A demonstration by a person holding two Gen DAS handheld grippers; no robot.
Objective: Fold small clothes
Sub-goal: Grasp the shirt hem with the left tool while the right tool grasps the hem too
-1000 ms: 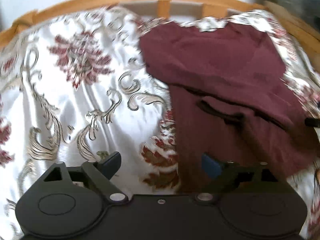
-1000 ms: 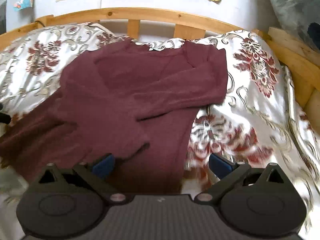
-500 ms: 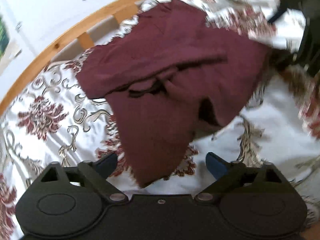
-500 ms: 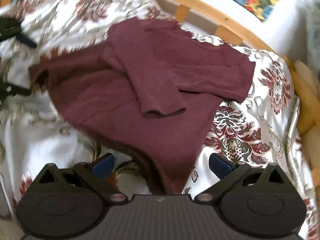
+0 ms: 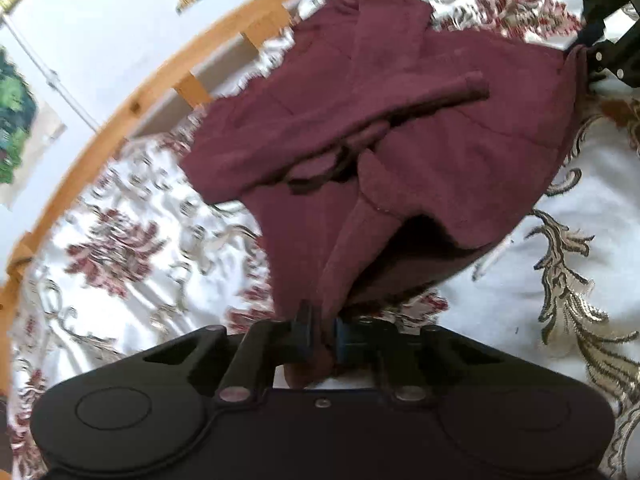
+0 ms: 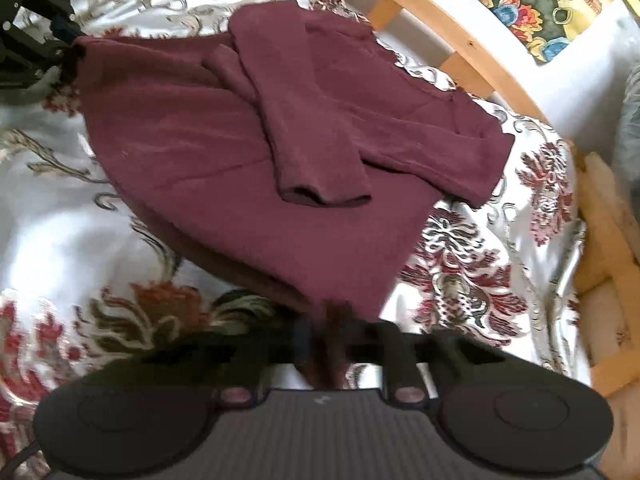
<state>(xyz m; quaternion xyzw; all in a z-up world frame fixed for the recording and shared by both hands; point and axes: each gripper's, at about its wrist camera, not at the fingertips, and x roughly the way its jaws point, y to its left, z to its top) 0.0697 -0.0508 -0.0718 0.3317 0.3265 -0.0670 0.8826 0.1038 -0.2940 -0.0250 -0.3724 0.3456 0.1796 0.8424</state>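
A maroon long-sleeved sweater (image 5: 400,128) lies on a floral bedspread with both sleeves folded across its front; it also shows in the right wrist view (image 6: 248,136). My left gripper (image 5: 320,334) is shut on one bottom hem corner, and the fabric bunches between its jaws. My right gripper (image 6: 332,336) is shut on the other bottom hem corner. The hem is lifted slightly off the bed between them. Each gripper shows at the far hem corner in the other's view: the right one (image 5: 600,56) and the left one (image 6: 36,52).
The white bedspread with red and gold flowers (image 5: 120,248) covers the bed. A curved wooden bed rail (image 5: 168,76) runs behind the sweater, also in the right wrist view (image 6: 472,52). Posters hang on the white wall (image 6: 540,4).
Both grippers were open above the sweater; they have swung to opposite hem corners and closed on the fabric, raising the hem slightly.
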